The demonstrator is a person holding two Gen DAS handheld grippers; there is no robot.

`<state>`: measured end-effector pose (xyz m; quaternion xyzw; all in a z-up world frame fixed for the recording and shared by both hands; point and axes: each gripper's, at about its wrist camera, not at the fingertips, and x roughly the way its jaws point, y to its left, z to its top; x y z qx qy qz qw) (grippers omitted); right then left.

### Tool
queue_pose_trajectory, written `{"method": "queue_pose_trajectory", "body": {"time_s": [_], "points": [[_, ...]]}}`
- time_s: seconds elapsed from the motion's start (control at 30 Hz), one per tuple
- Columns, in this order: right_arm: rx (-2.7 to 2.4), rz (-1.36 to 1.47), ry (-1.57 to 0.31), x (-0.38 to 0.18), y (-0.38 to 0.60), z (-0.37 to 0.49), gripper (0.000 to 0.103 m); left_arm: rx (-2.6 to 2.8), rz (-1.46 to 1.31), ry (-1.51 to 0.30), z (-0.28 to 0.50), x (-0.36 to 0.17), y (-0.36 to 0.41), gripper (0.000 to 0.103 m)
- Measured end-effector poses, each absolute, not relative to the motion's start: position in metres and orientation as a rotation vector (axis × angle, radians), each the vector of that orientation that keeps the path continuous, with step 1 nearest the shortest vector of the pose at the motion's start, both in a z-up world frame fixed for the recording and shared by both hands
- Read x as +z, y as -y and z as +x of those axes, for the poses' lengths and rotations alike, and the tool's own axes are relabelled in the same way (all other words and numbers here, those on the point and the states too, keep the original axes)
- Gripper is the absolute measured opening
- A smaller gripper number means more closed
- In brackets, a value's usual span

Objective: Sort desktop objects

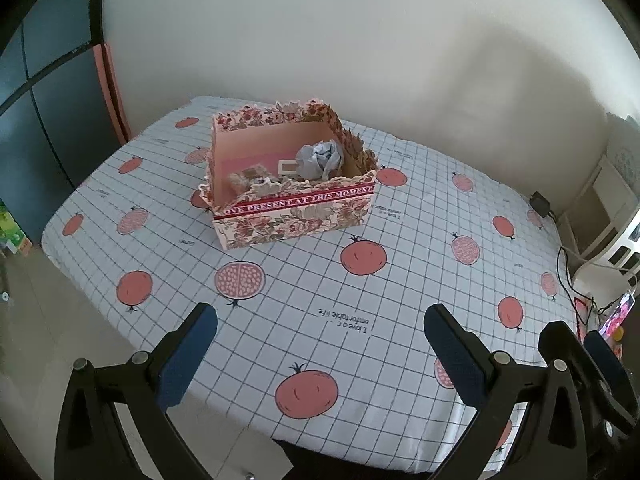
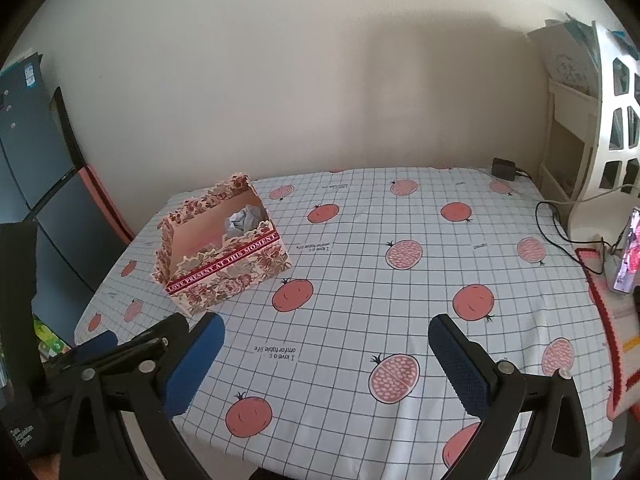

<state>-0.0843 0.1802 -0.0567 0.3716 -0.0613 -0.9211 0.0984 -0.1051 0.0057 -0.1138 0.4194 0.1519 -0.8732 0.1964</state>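
Note:
A floral cardboard box point(image 1: 296, 216) stands toward the far side of the table; it also shows in the right wrist view point(image 2: 228, 276) at the left. Inside it lie a crumpled grey wad point(image 1: 320, 158), a small white frame-like item point(image 1: 287, 167) and some brownish items point(image 1: 248, 178). My left gripper point(image 1: 320, 352) is open and empty, above the near table edge. My right gripper point(image 2: 326, 360) is open and empty, above the near part of the table. The right gripper's fingers point(image 1: 604, 360) show at the right of the left wrist view.
The table carries a white checked cloth with pomegranate prints point(image 2: 400, 280). A black charger point(image 2: 503, 169) with a cable lies at the far right corner. A phone point(image 2: 628, 256) stands at the right on a pink mat. A white shelf point(image 2: 608, 112) stands right; dark cabinets point(image 1: 40, 120) left.

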Motion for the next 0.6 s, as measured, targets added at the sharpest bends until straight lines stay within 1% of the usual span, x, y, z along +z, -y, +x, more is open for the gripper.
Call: {"method": "queue_pose_trajectory", "body": {"time_s": [0.6], "points": [[-2.755, 1.04, 0.154, -0.034, -0.18, -0.059, 0.103, -2.473, 1.134, -0.439, -0.083, -0.092, -0.01, 0.103]]}}
